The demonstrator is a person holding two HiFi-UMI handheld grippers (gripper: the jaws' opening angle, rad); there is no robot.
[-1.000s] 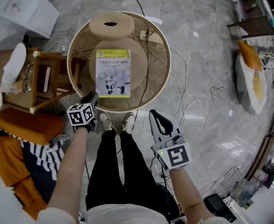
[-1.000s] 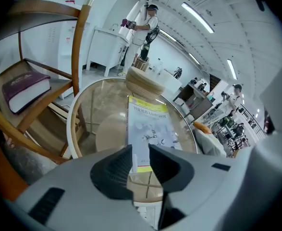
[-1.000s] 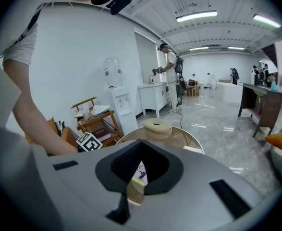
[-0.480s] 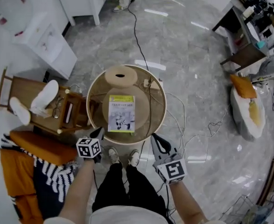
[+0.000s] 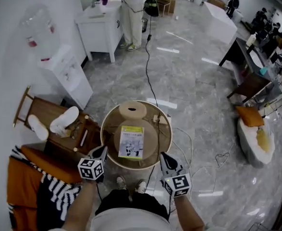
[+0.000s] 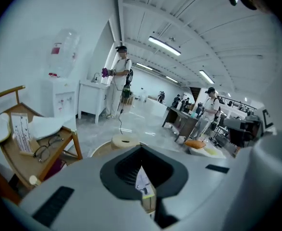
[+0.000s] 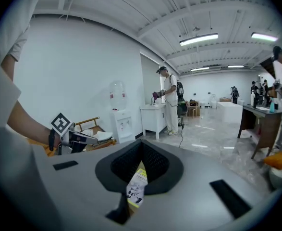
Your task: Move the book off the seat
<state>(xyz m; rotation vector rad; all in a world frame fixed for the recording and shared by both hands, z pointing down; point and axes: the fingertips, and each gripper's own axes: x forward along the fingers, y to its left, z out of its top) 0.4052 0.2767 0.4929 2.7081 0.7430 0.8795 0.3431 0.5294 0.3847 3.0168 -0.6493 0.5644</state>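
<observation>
Two closed, empty claws, left claw (image 5: 103,151) and right claw (image 5: 164,156), book (image 5: 131,142) on round seat (image 5: 152,136), marble floor (image 5: 198,95)

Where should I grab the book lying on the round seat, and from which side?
Probably its near short edge, coming in low and level from the seat's front. The book lies flat, cover up, on the seat, so only its thin edges offer a pinch, and that short edge lies closest to the front rim.
</observation>
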